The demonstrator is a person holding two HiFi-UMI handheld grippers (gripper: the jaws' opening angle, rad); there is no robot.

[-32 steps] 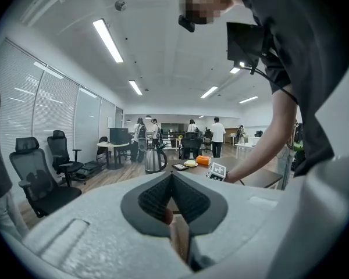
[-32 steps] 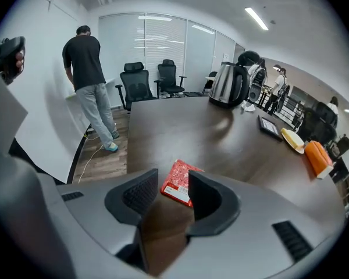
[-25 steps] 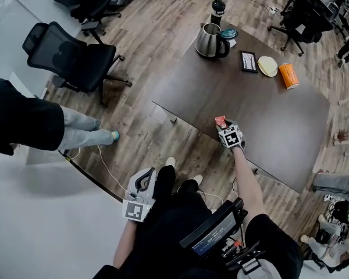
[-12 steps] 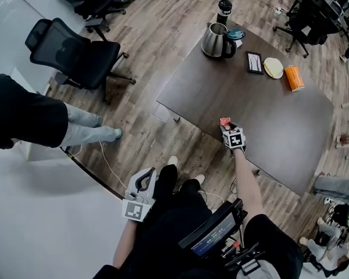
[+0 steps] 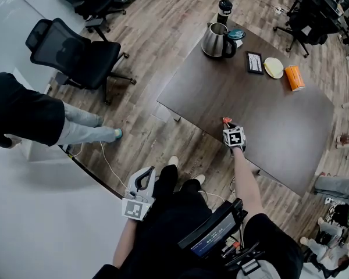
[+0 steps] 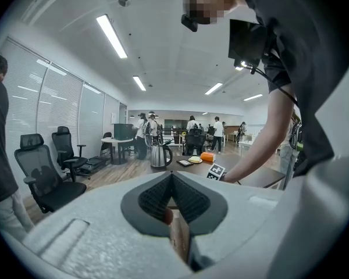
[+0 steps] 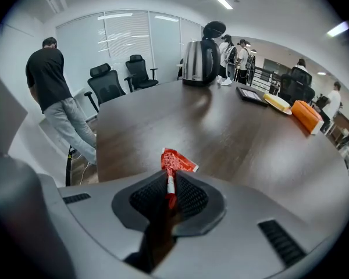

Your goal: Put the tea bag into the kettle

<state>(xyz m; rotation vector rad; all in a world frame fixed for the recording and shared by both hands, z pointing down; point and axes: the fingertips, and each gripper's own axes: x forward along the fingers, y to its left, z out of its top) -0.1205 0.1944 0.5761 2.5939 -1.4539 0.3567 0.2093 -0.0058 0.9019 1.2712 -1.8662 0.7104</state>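
While the right gripper [image 7: 170, 182] is closing its jaws, the tea bag [image 7: 175, 161] is sitting pinched between the pads, its red sachet end sticking out past the tips just over the near table [image 7: 238, 138] edge. Only the right gripper view is showing that pinch. The head view is giving just a red tip of the tea bag [image 5: 225, 121] ahead of the right gripper [image 5: 228, 127] and its marker cube.

The kettle [image 7: 199, 63] is standing at the far end of the table, well apart from the tea bag. The head view is showing its lid off and a dark bottle [image 5: 224, 7] just behind the kettle [image 5: 215, 39]. A flat dark device [image 5: 254, 62], a yellow disc [image 5: 273, 67] and an orange container [image 5: 294, 77] are lying in a row to its right.

The left gripper [image 6: 171, 185] is holding its jaws together with nothing between them. The head view is placing the left gripper [image 5: 141, 193] low beside the wearer's lap, off the table. Only the left gripper view is catching the people standing at the far end of the room. A bystander [image 5: 23, 118] is standing near an office chair [image 5: 75, 54].
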